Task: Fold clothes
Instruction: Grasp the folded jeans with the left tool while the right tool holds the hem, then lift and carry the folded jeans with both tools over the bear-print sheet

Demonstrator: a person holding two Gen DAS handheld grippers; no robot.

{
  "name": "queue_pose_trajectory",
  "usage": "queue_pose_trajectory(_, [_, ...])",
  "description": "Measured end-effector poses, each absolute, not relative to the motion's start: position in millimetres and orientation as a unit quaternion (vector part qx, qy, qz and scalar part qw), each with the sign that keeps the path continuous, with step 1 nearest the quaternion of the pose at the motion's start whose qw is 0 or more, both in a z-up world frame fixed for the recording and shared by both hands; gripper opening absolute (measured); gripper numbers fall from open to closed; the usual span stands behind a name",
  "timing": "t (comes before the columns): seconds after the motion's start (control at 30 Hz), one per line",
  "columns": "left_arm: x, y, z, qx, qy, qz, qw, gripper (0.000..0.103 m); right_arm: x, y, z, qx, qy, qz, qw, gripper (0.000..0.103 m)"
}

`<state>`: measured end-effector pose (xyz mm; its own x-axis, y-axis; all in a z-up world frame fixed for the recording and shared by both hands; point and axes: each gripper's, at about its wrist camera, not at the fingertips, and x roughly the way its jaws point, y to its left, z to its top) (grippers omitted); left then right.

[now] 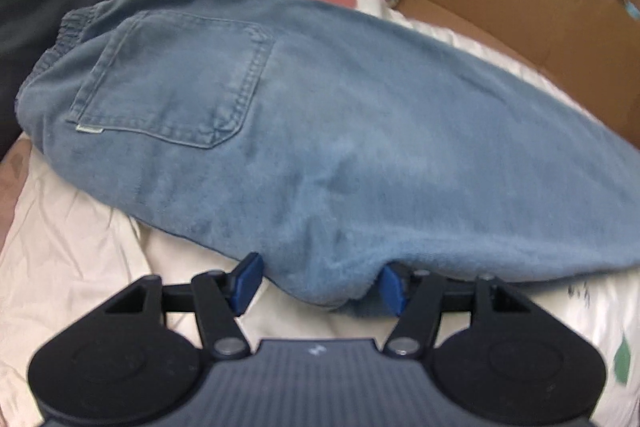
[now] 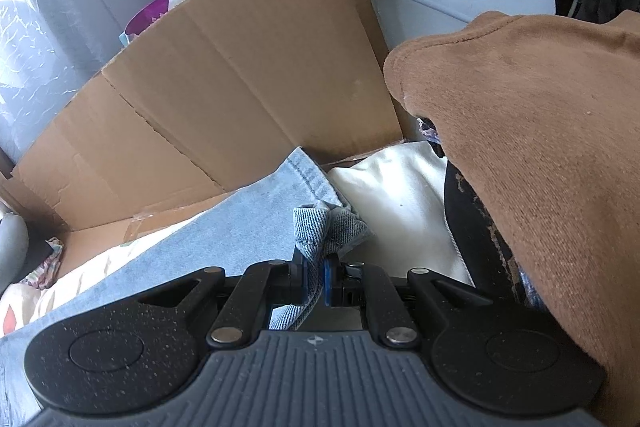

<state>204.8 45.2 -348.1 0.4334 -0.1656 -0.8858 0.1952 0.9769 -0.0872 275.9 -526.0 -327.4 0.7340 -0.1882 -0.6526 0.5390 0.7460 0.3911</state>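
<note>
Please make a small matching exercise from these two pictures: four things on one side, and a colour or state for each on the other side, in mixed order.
Things:
1. left gripper
2. right gripper
3. cardboard box
4. garment on the right

States:
a. brown fabric
b. open, fingers either side of a jeans fold
c. flattened flaps, behind the jeans
d. shut on a jeans hem

Pairs: 1-b, 2-d, 3-c, 4-a
</note>
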Motion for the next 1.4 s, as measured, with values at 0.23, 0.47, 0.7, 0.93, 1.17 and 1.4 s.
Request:
queue_pose_trajectory(0.23, [202.6, 44.2, -376.5, 0.002, 0.548, -0.076, 0.833, 0.067, 273.6, -523.6, -328.1, 0.285, 0.303, -0.208, 0.885, 0.006])
queue_pose_trajectory(0.47, [211.6, 49.9, -375.0, -0.042, 0.544, -0.065, 0.835, 0.033, 270.6, -531.4, -327.0, 0.300, 0.297, -0.203, 0.884, 0.006])
queue_pose_trajectory(0.7, [225.4, 37.9, -365.9, -0.019, 0.588, -0.043, 0.807, 0.018, 265.9, -537.8, -343.8, 0.338, 0.307, -0.221, 0.862, 0.006])
queue_pose_trajectory(0.93, [253.9, 20.8, -342.3, 0.074, 0.638, -0.073, 0.763, 0.017, 263.5, -547.9, -343.3, 0.362, 0.325, -0.209, 0.849, 0.005])
queue_pose_trajectory(1.17, [244.6, 18.9, -350.4, 0.074, 0.633, -0.055, 0.769, 0.014, 268.5, -553.2, -344.3, 0.354, 0.327, -0.188, 0.856, 0.005])
queue_pose_trajectory(1.4, [228.9, 38.5, -355.7, 0.053, 0.626, -0.091, 0.773, 0.014, 264.5, -544.4, -341.8, 0.349, 0.311, -0.203, 0.860, 0.005])
